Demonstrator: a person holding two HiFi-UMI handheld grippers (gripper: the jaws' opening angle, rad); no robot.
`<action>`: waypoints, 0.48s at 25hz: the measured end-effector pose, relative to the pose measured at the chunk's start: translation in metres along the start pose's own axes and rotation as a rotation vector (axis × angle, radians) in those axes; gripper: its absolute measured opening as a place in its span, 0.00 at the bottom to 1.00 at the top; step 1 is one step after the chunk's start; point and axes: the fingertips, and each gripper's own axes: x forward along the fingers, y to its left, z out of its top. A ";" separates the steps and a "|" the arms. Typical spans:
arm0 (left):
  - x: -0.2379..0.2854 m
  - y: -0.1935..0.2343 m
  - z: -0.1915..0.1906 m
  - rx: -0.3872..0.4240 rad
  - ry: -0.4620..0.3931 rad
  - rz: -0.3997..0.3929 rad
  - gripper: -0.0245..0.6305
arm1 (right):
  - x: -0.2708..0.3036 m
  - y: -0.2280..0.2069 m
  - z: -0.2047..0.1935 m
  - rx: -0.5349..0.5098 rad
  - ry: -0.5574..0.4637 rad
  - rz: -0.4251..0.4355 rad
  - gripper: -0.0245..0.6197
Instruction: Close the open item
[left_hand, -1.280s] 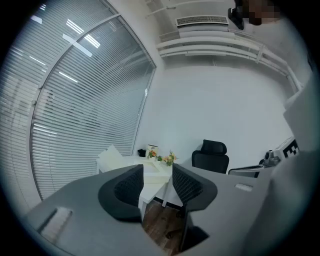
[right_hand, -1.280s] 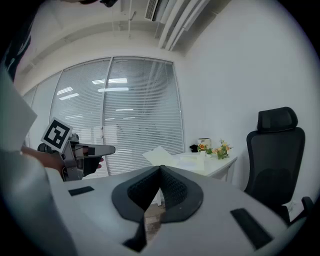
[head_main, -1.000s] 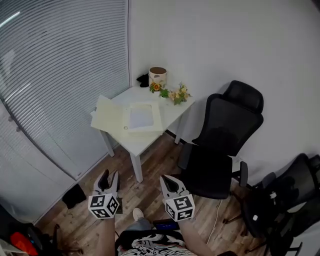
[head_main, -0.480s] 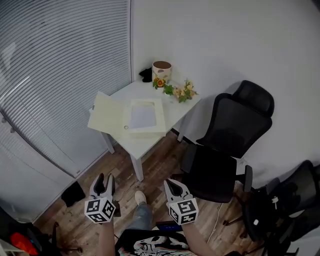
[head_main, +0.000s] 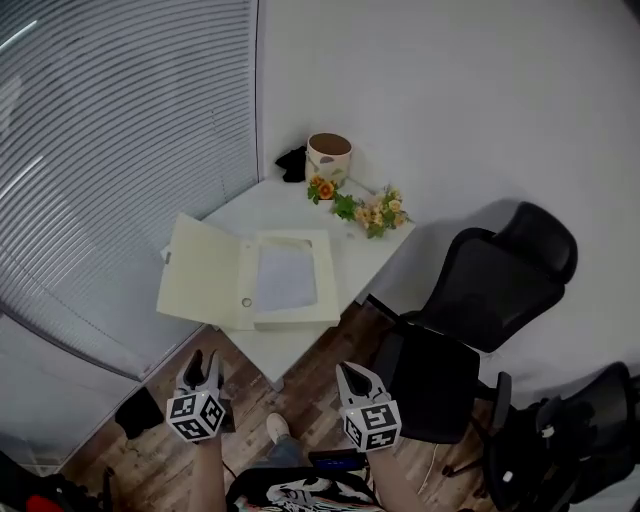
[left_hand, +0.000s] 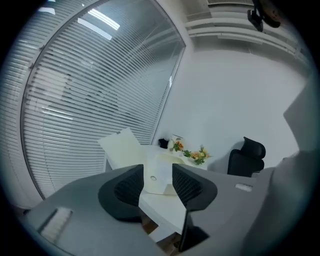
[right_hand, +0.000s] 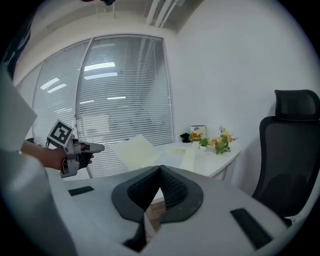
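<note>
Nearer now, the open file box (head_main: 247, 285) — left gripper (head_main: 205, 361) agape, right gripper (head_main: 352, 371) closed.

White table (head_main: 290, 205) sits in the corner by the window blinds (head_main: 110, 150); at its far edge is a round pot (head_main: 328, 157) w/ a small black item (head_main: 293, 161) just beside it, then an orange flower (head_main: 322, 188) and a flower sprig (head_main: 378, 212) along the wall side. Black office chair (head_main: 480, 300) nr the table, 2nd black chair (head_main: 580, 440) at btm R, well apart. Wood floor (head_main: 140, 460) below, w/ a dark object (head_main: 133, 410) lying nr the blinds.
</note>
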 end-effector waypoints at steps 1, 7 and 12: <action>0.013 0.008 0.001 -0.003 0.016 0.007 0.29 | 0.013 -0.007 0.002 0.003 0.008 -0.008 0.04; 0.067 0.059 -0.008 -0.097 0.061 0.067 0.30 | 0.078 -0.040 0.008 0.009 0.063 -0.042 0.04; 0.097 0.092 -0.018 -0.186 0.074 0.108 0.31 | 0.105 -0.054 0.007 -0.031 0.098 -0.055 0.04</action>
